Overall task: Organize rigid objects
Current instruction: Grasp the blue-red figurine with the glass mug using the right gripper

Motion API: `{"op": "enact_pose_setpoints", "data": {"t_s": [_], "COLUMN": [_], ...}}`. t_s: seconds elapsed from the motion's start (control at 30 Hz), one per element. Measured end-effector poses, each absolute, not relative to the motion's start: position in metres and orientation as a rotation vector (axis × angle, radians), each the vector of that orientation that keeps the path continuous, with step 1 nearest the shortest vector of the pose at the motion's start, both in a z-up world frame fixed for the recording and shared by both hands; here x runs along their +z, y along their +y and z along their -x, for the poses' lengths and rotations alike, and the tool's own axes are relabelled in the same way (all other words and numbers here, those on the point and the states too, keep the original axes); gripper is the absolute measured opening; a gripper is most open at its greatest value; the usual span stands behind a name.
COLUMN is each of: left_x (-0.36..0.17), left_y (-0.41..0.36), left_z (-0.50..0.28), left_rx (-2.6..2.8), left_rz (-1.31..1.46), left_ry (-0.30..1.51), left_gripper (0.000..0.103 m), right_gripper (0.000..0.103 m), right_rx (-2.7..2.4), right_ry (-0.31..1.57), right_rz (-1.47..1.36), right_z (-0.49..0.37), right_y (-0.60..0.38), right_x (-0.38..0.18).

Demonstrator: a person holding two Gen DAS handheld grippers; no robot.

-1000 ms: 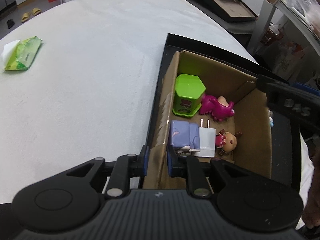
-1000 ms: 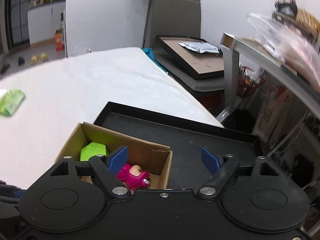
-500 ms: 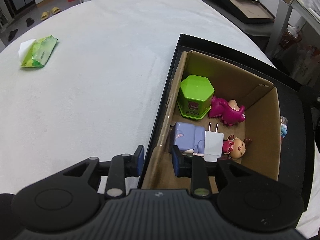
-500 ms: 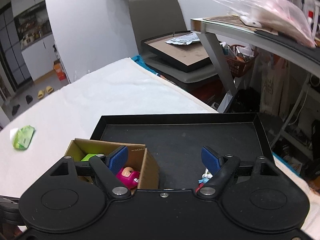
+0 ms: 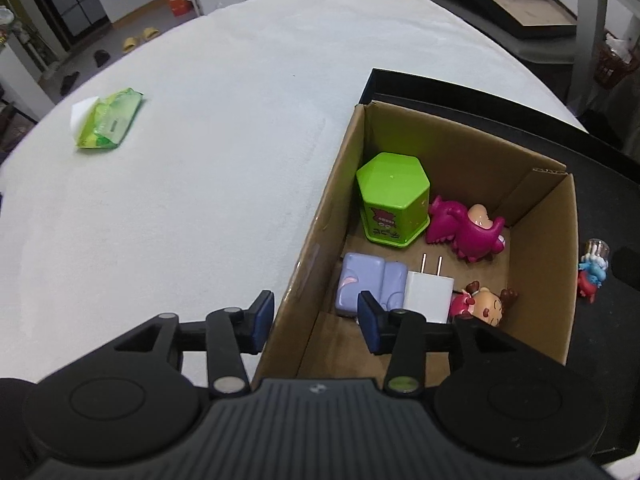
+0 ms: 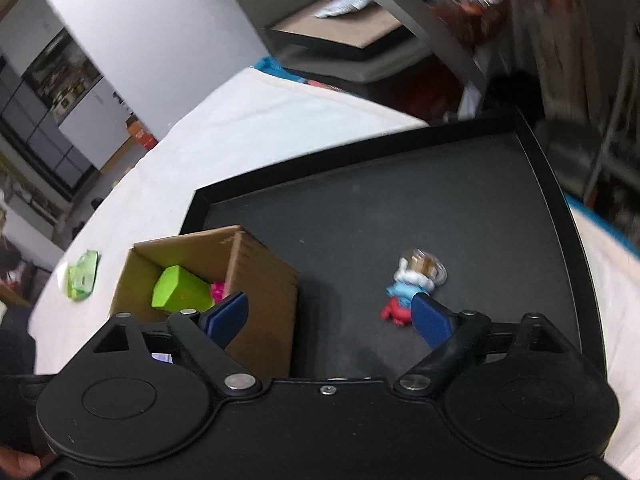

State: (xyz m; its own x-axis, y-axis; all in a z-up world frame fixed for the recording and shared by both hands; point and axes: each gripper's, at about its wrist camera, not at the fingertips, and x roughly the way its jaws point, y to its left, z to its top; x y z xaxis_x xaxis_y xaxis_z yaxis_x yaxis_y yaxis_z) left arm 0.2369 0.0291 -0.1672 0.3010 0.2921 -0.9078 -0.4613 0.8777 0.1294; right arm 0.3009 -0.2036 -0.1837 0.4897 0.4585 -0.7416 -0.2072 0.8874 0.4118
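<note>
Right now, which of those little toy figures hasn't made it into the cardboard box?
The small blue, white and red figure: it lies alone on the black tray. The magenta dinosaur and the reindeer doll are inside the cardboard box.

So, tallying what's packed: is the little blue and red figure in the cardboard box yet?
Out. The blue and red figure lies on the black tray, beside the cardboard box.

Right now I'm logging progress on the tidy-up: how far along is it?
Mostly done. The cardboard box already holds the green hexagonal tin, magenta dinosaur, lilac case, white charger and a small doll. Nothing is in hand: the left claw straddles the box wall and the right claw is open. Left: the blue-and-red figure on the black tray.
</note>
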Motion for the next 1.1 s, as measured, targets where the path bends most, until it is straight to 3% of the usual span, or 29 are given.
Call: {"op": "enact_pose_setpoints", "data": {"t_s": [0.47,0.87,1.1], "left_x": [-0.168,-0.173,-0.171], "left_y": [0.005,-0.006,-0.005], "left_z": [-0.248,-0.253,-0.251], "left_rx": [0.642,0.674,0.653], "left_rz": [0.051,-0.004,0.004], "left_ry": [1.180,1.189,1.184], "left_gripper": [0.048,0.053,0.054], "right_gripper": [0.088,0.087,0.075], "right_rx": [0.386,0.307,0.239], "right_ry": [1.052,1.088,1.038], "right_rz": [-0.504,-0.509,-0.341], "right_z": [-0.322,-0.331,-0.334], "right_y": [-0.251,-0.258,-0.225], "right_x": [-0.211,-0.229,-0.232]}}
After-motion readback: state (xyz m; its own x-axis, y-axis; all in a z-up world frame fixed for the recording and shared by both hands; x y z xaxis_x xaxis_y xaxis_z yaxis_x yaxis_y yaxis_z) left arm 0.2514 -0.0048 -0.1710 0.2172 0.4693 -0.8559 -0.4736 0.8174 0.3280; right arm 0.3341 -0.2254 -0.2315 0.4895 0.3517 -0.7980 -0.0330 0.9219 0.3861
